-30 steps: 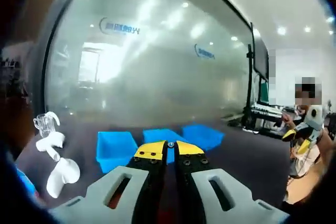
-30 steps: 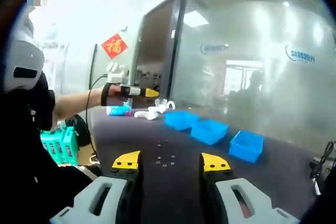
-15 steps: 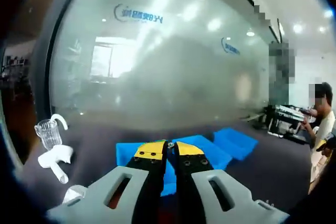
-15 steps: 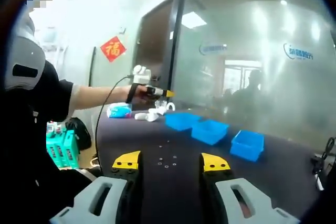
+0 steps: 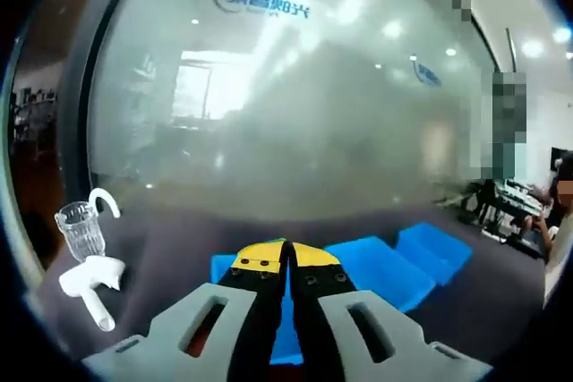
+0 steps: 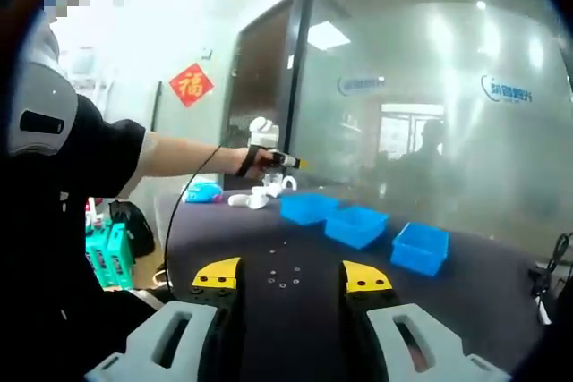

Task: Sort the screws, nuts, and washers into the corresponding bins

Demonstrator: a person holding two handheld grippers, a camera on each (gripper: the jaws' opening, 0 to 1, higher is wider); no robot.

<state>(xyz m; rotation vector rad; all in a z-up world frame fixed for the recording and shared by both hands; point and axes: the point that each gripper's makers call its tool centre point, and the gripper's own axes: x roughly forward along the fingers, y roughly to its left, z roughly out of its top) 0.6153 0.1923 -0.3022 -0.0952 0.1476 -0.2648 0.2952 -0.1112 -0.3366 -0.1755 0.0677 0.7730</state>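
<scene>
In the left gripper view, a clear ribbed cup [image 5: 81, 230] stands at the far left on the dark surface [image 5: 179, 239], with a white curved piece rising at its rim. Just below it lies a white plastic part [image 5: 89, 279]. At the middle, the left claw [image 5: 285, 255] has its yellow tips pressed together; whether anything small is pinched between them cannot be told. The tips hang over the nearest blue bin [image 5: 224, 267], which shows on both sides of the claw. To the right sits a second blue bin [image 5: 380, 266], and beyond it a third [image 5: 439, 248], all in a row in front of a frosted glass wall [image 5: 295, 114]. A person sits at the far right edge.

In the right gripper view, a person's dark sleeve [image 6: 81, 158] fills the left side, the bare forearm reaching out over the surface [image 6: 269, 248] to the left claw [image 6: 291, 162], held above the white parts [image 6: 251, 199] and just left of the bins. A red paper sign [image 6: 191, 84] hangs on the wall behind. The right claw [image 6: 291, 276] stands with its yellow tips apart, holding nothing. Between and just beyond the tips, small screws, nuts and washers [image 6: 282, 273] lie scattered on the surface. Further right, three blue bins [image 6: 358, 225] stand in a line near the glass.
</scene>
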